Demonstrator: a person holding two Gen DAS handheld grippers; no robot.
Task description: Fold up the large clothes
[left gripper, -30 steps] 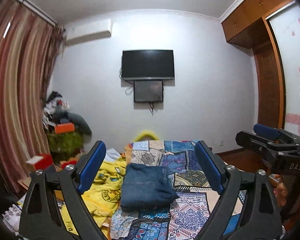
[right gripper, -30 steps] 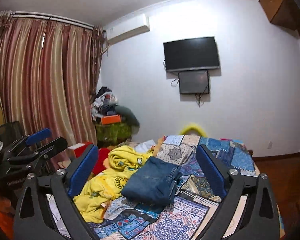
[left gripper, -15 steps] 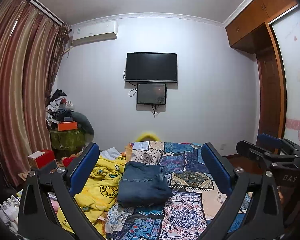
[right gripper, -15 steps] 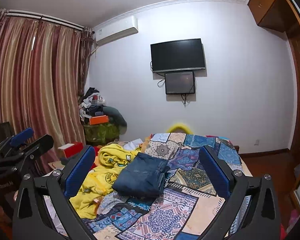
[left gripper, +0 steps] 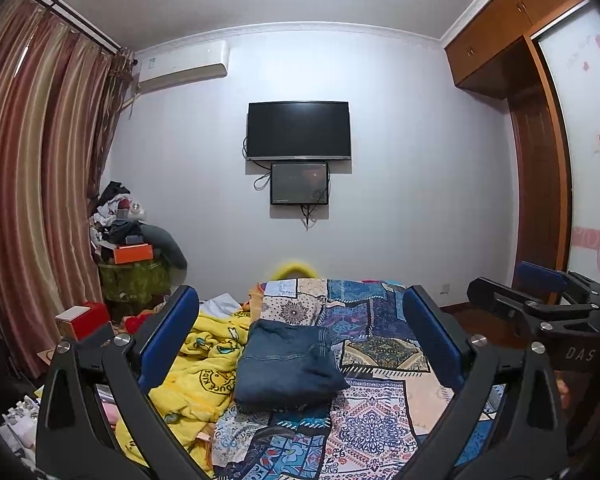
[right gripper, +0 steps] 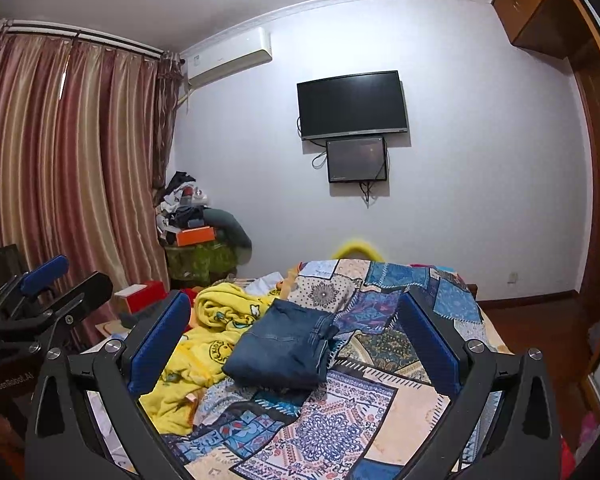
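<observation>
A folded pair of blue jeans [left gripper: 286, 364] lies on the patterned bedspread [left gripper: 376, 424] in the middle of the bed; it also shows in the right wrist view [right gripper: 284, 346]. My left gripper [left gripper: 300, 320] is open and empty, held back from and above the jeans. My right gripper [right gripper: 294, 322] is open and empty too, equally far back. The right gripper shows at the right edge of the left wrist view [left gripper: 540, 304], and the left gripper at the left edge of the right wrist view [right gripper: 40, 300].
A crumpled yellow blanket [left gripper: 204, 372] lies left of the jeans. A red box [left gripper: 82, 320] and a cluttered stand [left gripper: 134, 276] are by the striped curtain [left gripper: 28, 200]. A TV [left gripper: 298, 130] hangs on the far wall. A wooden wardrobe [left gripper: 540, 184] stands right.
Both grippers have pulled back and risen from the bed, so the jeans look smaller and farther. The jeans lie still and both grippers stay open.
</observation>
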